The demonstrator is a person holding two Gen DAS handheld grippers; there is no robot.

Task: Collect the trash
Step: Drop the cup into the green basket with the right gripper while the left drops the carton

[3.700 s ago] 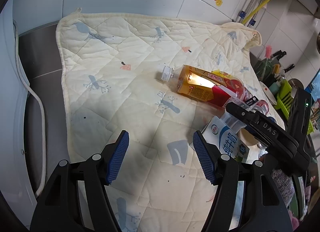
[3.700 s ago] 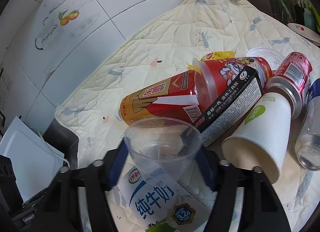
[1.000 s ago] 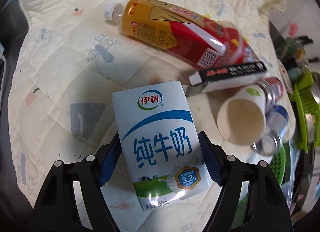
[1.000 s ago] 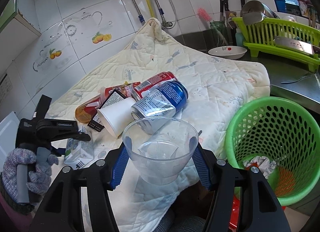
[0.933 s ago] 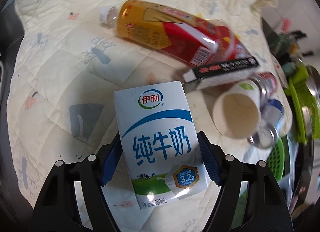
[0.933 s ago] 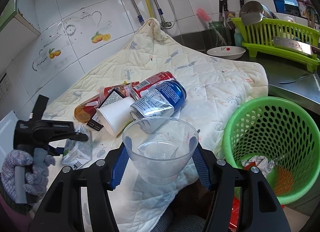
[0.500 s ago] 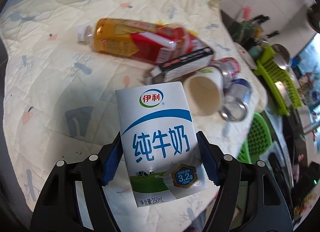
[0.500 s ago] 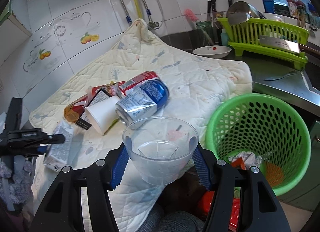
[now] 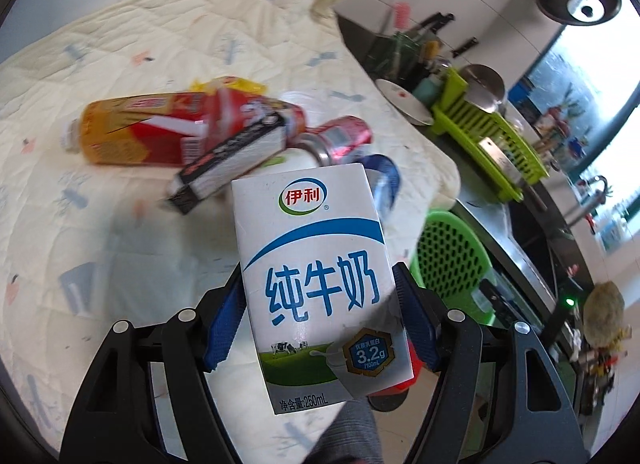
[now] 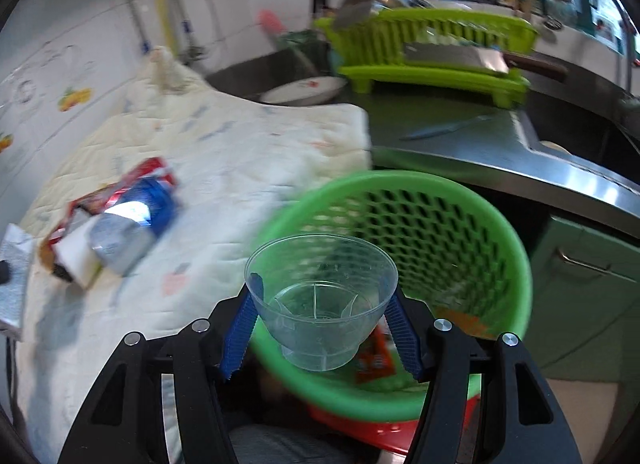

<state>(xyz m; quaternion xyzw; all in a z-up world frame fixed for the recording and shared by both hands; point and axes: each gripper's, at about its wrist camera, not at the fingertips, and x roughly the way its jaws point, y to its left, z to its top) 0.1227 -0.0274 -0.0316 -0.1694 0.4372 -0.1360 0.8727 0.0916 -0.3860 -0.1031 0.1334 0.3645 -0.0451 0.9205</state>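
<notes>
My left gripper [image 9: 318,324] is shut on a white and blue milk carton [image 9: 316,264] and holds it in the air above the quilted cloth [image 9: 120,43]. My right gripper [image 10: 322,324] is shut on a clear plastic cup [image 10: 320,296] and holds it over the near rim of the green basket [image 10: 460,223]. The basket also shows in the left wrist view [image 9: 452,256], beyond the cloth's edge. An orange-red bottle [image 9: 152,131], a black and white box [image 9: 228,163], a red can [image 9: 340,137] and a blue can [image 9: 384,179] lie on the cloth.
A green dish rack [image 10: 432,47] and a white bowl [image 10: 304,89] stand on the steel counter [image 10: 500,151] behind the basket. A knife [image 10: 444,127] lies on the counter. Wrappers [image 10: 372,356] lie in the basket's bottom. A paper cup [image 10: 76,260] lies by the cans.
My left gripper has lifted the milk carton off the cloth and swung toward the basket. My right gripper has carried the cup rightward, from above the cloth to over the basket.
</notes>
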